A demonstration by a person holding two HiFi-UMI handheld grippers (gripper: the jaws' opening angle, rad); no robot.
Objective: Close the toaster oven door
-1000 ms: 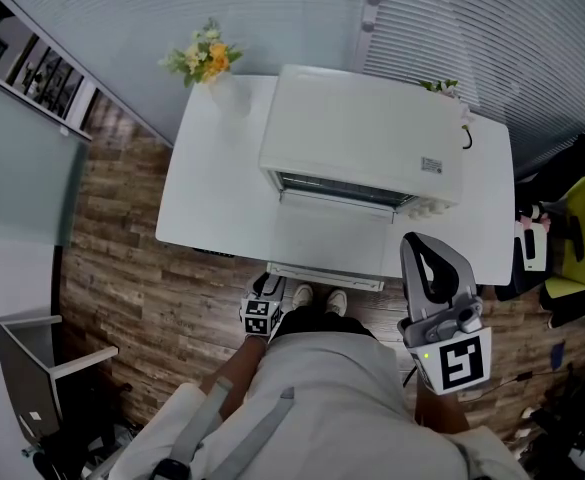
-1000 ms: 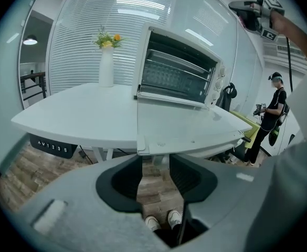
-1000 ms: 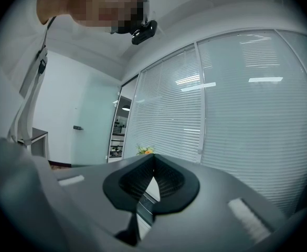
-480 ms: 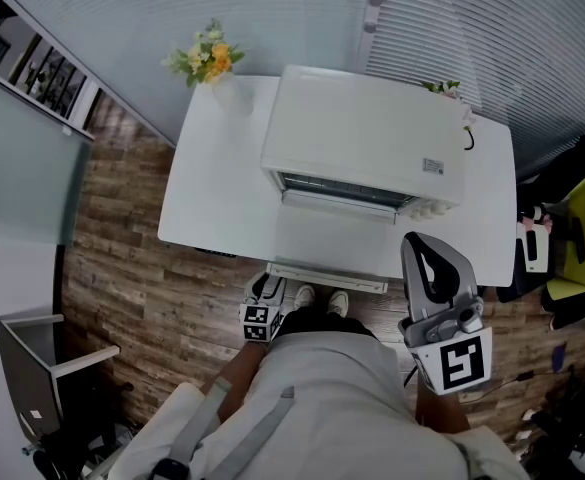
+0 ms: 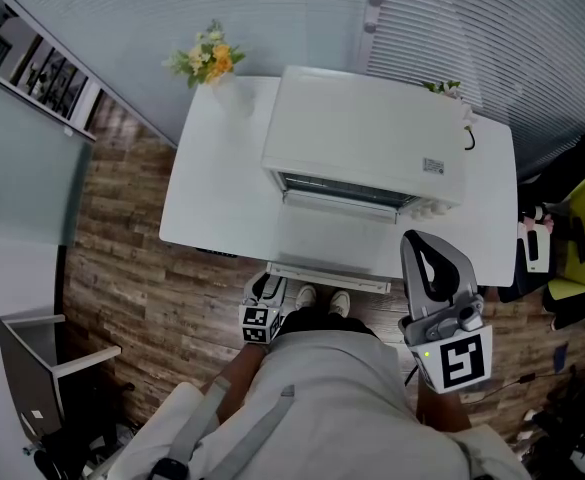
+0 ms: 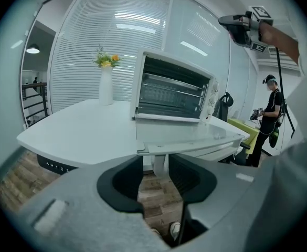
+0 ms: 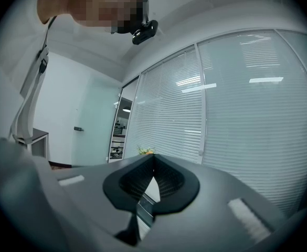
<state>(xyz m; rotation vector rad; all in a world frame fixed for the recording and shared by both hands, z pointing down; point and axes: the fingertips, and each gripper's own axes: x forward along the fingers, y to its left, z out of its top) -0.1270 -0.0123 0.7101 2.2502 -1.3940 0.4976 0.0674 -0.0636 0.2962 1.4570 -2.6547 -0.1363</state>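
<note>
L claw hangs low in front of the toaster oven, just below the front edge of its door. Its jaws are wide and closing, w/ nothing between them; in the left gripper view only a worktop leg and wood floor show through the gap. R claw is held up off the oven's front right corner, beside the door's right edge, not touching it. Its tips are pressed together and it's empty.

Oven is a white box on the white worktop. The door is folded right down, lying flat and sticking out toward the person, past the worktop's near edge. The cavity is open and the wire racks inside are visible. The knobs run down the oven's right front.

Vase of yellow flowers stands well to the oven's left, at the worktop's back corner. Another person stands off to the oven's right, farther back in the room.
</note>
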